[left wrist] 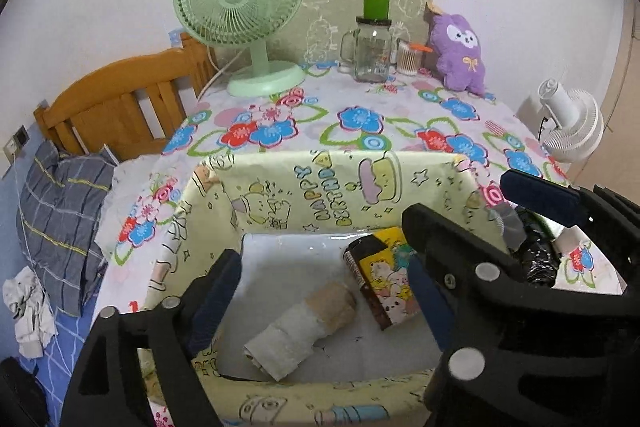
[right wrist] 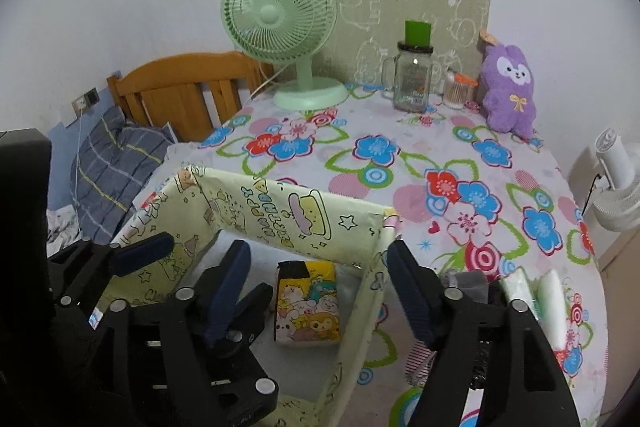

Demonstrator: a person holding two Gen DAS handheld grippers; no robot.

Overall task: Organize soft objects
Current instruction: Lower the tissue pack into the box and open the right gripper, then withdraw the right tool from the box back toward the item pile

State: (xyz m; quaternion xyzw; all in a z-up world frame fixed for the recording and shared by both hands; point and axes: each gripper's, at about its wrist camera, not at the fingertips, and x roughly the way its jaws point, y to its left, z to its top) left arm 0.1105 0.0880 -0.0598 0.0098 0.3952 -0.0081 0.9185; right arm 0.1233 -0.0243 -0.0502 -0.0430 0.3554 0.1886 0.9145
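A box lined with yellow birthday paper [left wrist: 304, 195] [right wrist: 280, 219] stands at the near edge of the flowered table. Inside lie a nearly used paper roll [left wrist: 304, 331] and a cartoon-print tissue pack [left wrist: 384, 279] [right wrist: 308, 311]. My left gripper [left wrist: 320, 279] hangs open above the roll, touching nothing. My right gripper [right wrist: 320, 291] is open over the tissue pack, its right finger out past the box's right wall. A purple plush toy [left wrist: 460, 55] [right wrist: 508, 95] leans at the back right of the table.
A green fan [left wrist: 240, 11] [right wrist: 280, 27], a glass jar mug [left wrist: 370, 51] and a cotton-swab tub [right wrist: 458, 91] stand along the back wall. White soft packs [right wrist: 532, 299] and a black glittery item [left wrist: 536, 255] lie right of the box. A bed with a grey pillow [left wrist: 60, 211] is on the left.
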